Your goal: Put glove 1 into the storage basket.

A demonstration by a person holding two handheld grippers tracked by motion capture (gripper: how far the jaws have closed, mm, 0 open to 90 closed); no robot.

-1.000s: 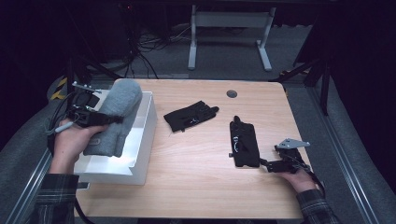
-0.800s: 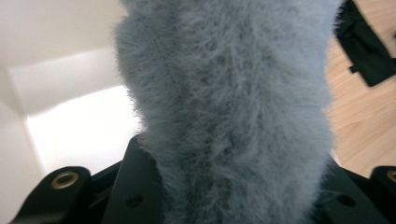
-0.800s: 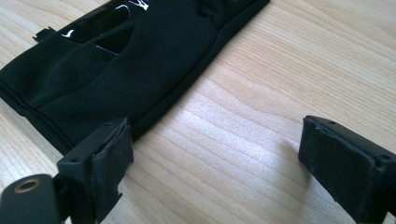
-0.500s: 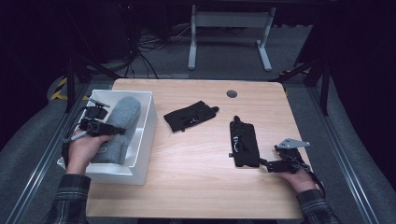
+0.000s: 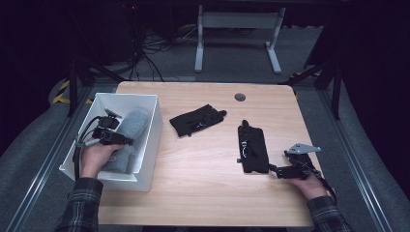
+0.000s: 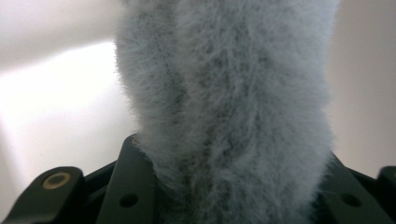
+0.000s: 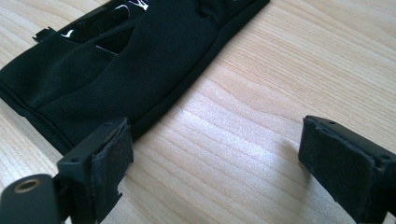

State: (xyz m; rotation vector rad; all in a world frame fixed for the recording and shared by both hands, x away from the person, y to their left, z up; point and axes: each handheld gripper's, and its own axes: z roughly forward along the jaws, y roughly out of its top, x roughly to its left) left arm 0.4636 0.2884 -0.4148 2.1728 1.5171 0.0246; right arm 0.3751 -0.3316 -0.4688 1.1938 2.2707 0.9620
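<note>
Fig.: L tongs (image 5: 126, 139) clamp grey fuzzy glove (image 5: 129, 130) inside white bin (image 5: 150, 140); next: release. R tongs (image 5: 271, 168) wide beside black glove (image 5: 252, 149) on surface (image 5: 203, 169).

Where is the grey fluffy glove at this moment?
High view, left side: the grey fluffy glove lies inside the white bin, clamped by the left gripper.

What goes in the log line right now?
left gripper: shut on grey fuzzy glove, in white bin | right gripper: open beside black glove

Looks like a lab or test studio. Dark room, cables (image 5: 145, 48) on grey carpet, lone wooden table (image 5: 203, 164), metal stand (image 5: 237, 34) behind.
</note>
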